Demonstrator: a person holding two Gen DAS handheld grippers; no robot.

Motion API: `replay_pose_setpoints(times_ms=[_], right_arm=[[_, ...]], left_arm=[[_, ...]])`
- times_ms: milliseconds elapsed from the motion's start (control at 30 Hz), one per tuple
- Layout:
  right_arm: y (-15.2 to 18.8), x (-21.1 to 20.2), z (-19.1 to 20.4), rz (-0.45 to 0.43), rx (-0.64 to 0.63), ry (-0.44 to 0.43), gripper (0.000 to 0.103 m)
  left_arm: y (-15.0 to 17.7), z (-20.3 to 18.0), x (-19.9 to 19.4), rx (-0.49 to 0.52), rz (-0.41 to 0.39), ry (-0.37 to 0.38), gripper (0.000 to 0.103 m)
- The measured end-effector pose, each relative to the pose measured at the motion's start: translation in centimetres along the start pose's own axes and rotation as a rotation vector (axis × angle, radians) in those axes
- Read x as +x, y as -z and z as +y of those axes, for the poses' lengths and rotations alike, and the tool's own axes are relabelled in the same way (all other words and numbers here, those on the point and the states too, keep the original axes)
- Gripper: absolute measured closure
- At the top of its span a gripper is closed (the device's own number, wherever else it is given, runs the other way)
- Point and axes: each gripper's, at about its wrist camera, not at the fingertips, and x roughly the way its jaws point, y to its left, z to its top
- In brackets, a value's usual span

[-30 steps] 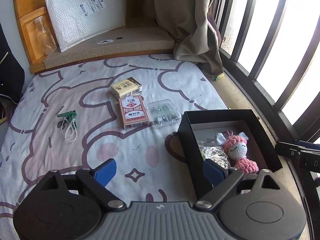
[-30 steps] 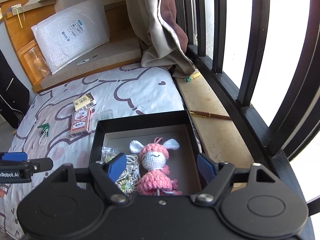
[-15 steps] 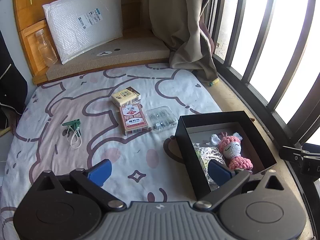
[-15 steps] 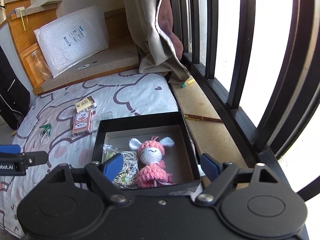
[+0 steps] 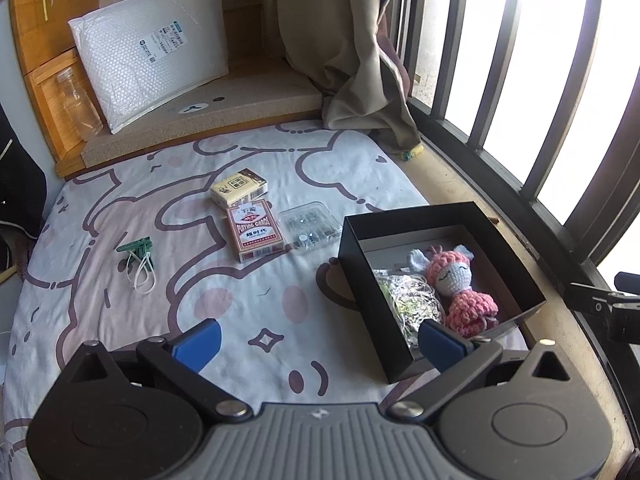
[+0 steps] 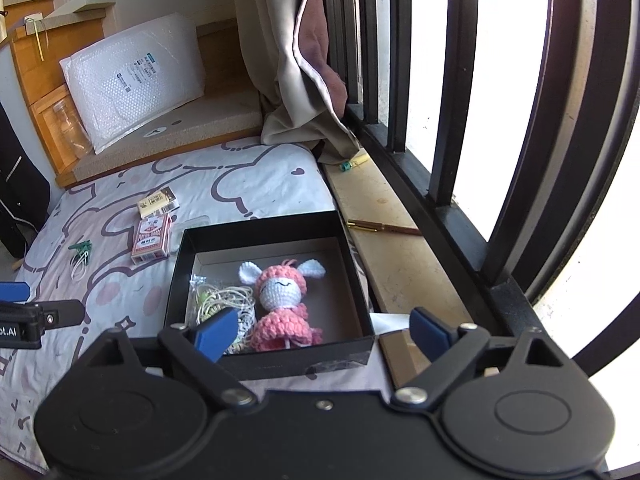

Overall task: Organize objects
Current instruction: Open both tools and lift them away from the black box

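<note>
An open black box (image 5: pixel 404 216) (image 6: pixel 260 227) sits at the right edge of the patterned sheet. Inside lie a pink crocheted doll (image 5: pixel 460 288) (image 6: pixel 284 296) and a bag of pale cord (image 5: pixel 408 300) (image 6: pixel 218 300). On the sheet to its left lie a red playing-card pack (image 5: pixel 254 234) (image 6: pixel 152 236), a yellow pack (image 5: pixel 239 186) (image 6: pixel 156 201), a clear plastic case (image 5: pixel 310 226) and a green clip with white bands (image 5: pixel 138 256) (image 6: pixel 80 254). My left gripper (image 5: pixel 316 344) is open and empty above the sheet. My right gripper (image 6: pixel 324 332) is open, its jaws opening, nothing pressed between them.
A bubble-wrap mailer (image 5: pixel 148 68) leans on a wooden shelf at the back beside a glass jar (image 5: pixel 80 104). A beige curtain (image 5: pixel 344 60) hangs by black window bars (image 6: pixel 452 80). A pen (image 6: pixel 384 227) lies on the wooden sill.
Both grippers have drawn back from the box, so more of the scene shows. The right jaws have spread wider around the near edge of the box; the left jaws widened slightly.
</note>
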Motion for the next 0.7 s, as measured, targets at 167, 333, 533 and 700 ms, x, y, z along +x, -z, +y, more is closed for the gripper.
replay_pose_setpoints(times_ms=[167,333,533,700], right_arm=[[0.33,-0.13,0.38,-0.006,-0.023,0.013,0.002],[0.61,-0.18,0.68,-0.008,-0.032,0.033,0.0],[0.79,0.09,0.81,0.006,-0.032,0.02,0.0],[0.8,0.21,0.81,0.008,-0.03,0.022,0.0]], left_arm=[[0.25,-0.22,-0.34,0.021,-0.017,0.002,0.0],[0.45,-0.01,-0.33,0.017,-0.014,0.003,0.0],[0.5,-0.02,-0.08,0.02,-0.009,0.008,0.0],[0.47,-0.05,0.19,0.019,-0.005,0.011,0.0]])
